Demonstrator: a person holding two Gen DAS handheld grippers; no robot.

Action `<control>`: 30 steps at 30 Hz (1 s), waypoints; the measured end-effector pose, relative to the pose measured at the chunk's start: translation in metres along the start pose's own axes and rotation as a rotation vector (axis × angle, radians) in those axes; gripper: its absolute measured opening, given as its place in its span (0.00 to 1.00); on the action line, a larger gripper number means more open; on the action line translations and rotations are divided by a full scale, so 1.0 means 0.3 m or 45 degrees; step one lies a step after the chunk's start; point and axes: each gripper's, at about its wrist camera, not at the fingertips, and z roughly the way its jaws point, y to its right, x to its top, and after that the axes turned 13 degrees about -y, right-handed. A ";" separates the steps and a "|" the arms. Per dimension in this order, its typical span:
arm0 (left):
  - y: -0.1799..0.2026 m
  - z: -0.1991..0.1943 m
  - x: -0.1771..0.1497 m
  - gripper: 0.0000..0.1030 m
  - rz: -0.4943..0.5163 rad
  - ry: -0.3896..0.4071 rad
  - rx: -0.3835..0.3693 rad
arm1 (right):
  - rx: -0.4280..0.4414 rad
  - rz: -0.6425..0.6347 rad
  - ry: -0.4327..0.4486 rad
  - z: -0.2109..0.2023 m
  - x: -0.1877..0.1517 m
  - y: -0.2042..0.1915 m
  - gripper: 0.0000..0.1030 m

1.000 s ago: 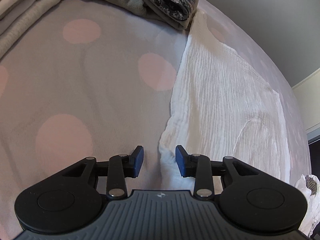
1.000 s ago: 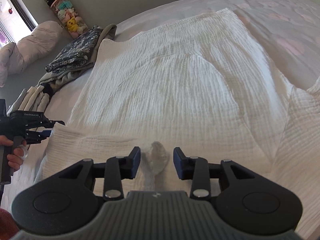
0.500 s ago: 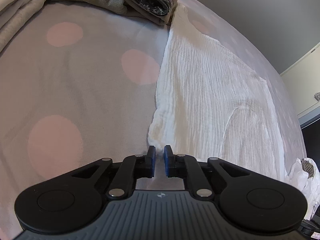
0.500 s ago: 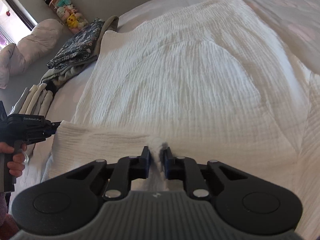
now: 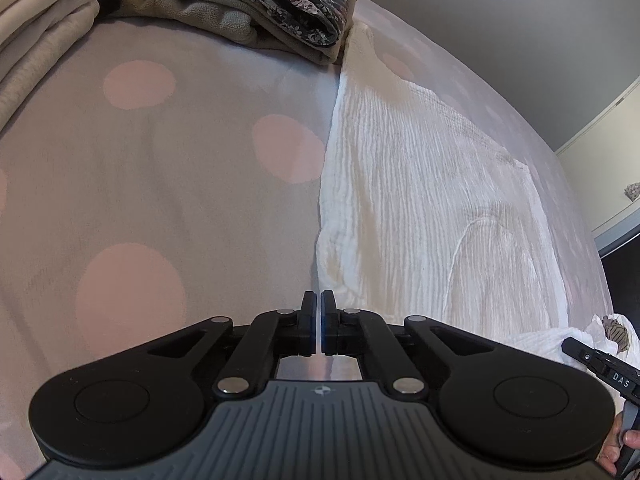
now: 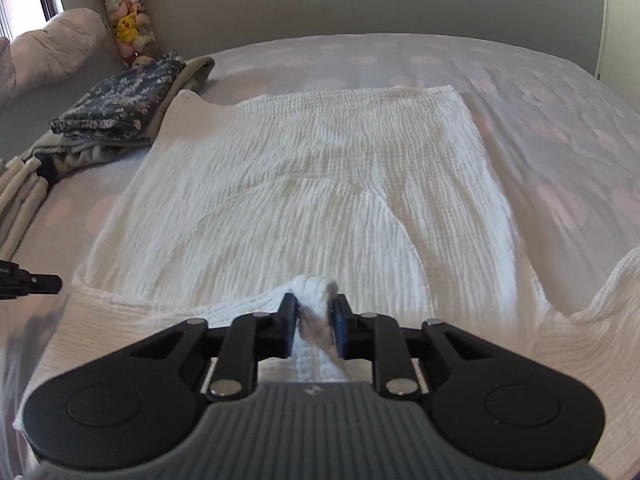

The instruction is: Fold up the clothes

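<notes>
The white crinkled garment point(image 6: 320, 184) lies flat on the bed point(image 6: 560, 112), its length running away from both claws. The right claw point(image 6: 313, 322) holds a bunch of near hem, jaws opening; the left claw point(image 5: 319, 322), together, sits at the garment's left edge.

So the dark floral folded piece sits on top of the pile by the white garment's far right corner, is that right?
Not quite: the right wrist view shows the dark floral folded piece on top of the pile by the white garment's far left corner, not the right. The rest holds.
</notes>
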 end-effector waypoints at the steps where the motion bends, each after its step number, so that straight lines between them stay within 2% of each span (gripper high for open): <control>1: 0.006 0.003 -0.004 0.05 0.011 -0.002 0.002 | 0.003 0.016 -0.003 0.003 -0.011 0.011 0.35; 3: 0.018 0.009 -0.012 0.19 0.030 -0.006 0.003 | -0.001 0.055 -0.011 0.006 -0.034 0.037 0.35; 7: 0.060 0.017 -0.024 0.33 0.070 -0.003 -0.011 | 0.001 0.170 0.002 -0.013 -0.104 0.107 0.45; 8: 0.072 0.022 -0.029 0.41 0.085 -0.004 0.003 | 0.014 0.196 0.000 -0.017 -0.120 0.120 0.46; 10: 0.086 0.037 -0.040 0.44 0.108 -0.021 0.031 | 0.050 0.246 -0.011 -0.020 -0.151 0.144 0.49; 13: 0.098 0.059 -0.058 0.38 0.132 -0.054 0.059 | 0.152 0.303 -0.085 0.006 -0.181 0.150 0.51; 15: 0.096 0.064 -0.065 0.14 0.128 -0.065 0.044 | 0.166 0.275 -0.110 0.019 -0.191 0.127 0.50; 16: 0.096 0.059 -0.065 0.12 0.129 -0.058 0.047 | 0.169 0.255 -0.120 0.025 -0.195 0.113 0.45; 17: 0.097 0.053 -0.066 0.05 0.130 -0.051 0.049 | 0.171 0.234 -0.130 0.031 -0.200 0.099 0.33; 18: 0.097 0.047 -0.067 0.04 0.132 -0.043 0.052 | 0.173 0.214 -0.139 0.037 -0.204 0.085 0.18; 19: 0.098 0.041 -0.068 0.03 0.133 -0.036 0.055 | 0.170 0.189 -0.130 0.034 -0.206 0.073 0.15; 23: 0.094 0.009 -0.072 0.02 0.136 -0.010 0.105 | 0.170 0.174 -0.059 0.002 -0.210 0.072 0.14; 26: 0.093 0.004 -0.077 0.02 0.151 -0.012 0.158 | 0.151 0.189 -0.106 0.023 -0.213 0.080 0.15; 27: 0.096 0.018 -0.078 0.02 0.162 -0.025 0.178 | 0.143 0.191 -0.129 0.035 -0.213 0.081 0.22; 30: 0.104 0.046 -0.079 0.04 0.188 -0.044 0.223 | 0.139 0.206 -0.154 0.047 -0.208 0.088 0.25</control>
